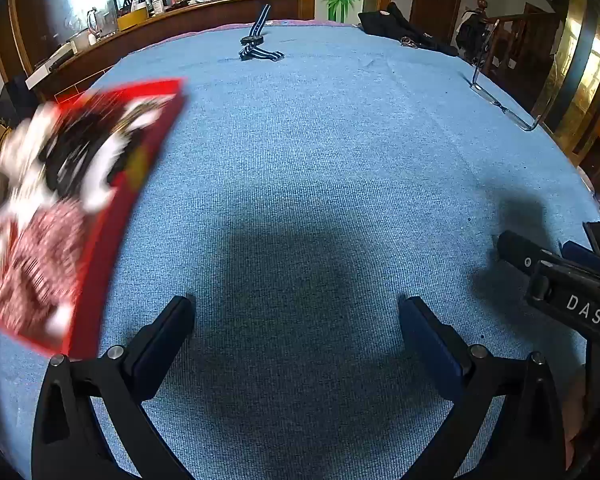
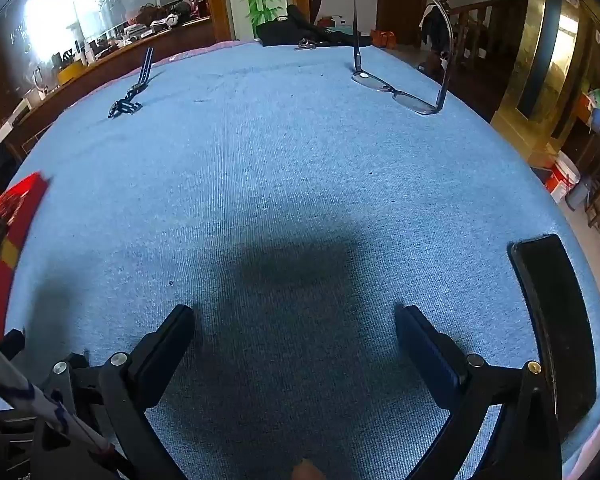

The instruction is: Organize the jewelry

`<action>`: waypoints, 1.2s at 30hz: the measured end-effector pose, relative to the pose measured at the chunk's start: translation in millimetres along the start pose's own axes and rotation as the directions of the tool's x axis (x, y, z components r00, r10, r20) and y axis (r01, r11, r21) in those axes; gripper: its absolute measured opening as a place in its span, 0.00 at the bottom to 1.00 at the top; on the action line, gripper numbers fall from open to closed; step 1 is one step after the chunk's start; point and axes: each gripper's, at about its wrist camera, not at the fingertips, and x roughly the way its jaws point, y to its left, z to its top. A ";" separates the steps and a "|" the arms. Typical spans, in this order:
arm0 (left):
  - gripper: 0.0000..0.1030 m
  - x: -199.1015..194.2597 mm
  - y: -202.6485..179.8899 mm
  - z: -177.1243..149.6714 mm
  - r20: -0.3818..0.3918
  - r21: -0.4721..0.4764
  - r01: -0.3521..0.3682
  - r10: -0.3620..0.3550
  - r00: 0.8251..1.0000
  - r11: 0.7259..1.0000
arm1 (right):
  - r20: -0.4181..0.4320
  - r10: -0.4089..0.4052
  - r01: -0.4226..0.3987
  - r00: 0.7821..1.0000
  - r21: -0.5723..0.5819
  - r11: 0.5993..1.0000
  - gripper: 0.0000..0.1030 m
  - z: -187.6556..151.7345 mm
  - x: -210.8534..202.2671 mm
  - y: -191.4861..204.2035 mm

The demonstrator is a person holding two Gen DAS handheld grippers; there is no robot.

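Both the left gripper (image 1: 296, 320) and right gripper (image 2: 294, 328) are hovering spread wide, carrying nothing. The watch (image 1: 255, 46) and glasses (image 2: 396, 92) are lying loose, well apart on the blue cloth (image 2: 292, 168); the red box (image 1: 68, 208) is sitting at the left edge, blurred. Organizing is apparently not yet underway.

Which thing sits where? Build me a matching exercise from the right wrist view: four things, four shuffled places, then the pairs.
1 striped-strap watch
2 eyeglasses
3 red box
4 flat black slab

A near right edge
B far left
C near left edge
D far right, arms pointing up

Pairs: 1-B; 2-D; 3-C; 4-A
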 end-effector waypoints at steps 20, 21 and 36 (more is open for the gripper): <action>1.00 0.6 -0.1 2.3 0.001 0.000 0.000 0.000 1.000 1.000 | 0.023 0.043 -0.045 0.999 0.060 0.997 1.00 0.0 -6.6 -12.1; 1.00 2.0 0.7 2.7 0.000 0.000 0.000 0.000 1.000 1.000 | 0.024 0.045 -0.046 0.999 0.063 0.997 1.00 -0.3 -6.9 -12.5; 1.00 0.4 0.6 2.4 -0.001 0.000 0.000 0.000 1.000 1.000 | 0.013 0.014 -0.014 1.000 0.048 0.999 1.00 1.7 -3.5 -9.6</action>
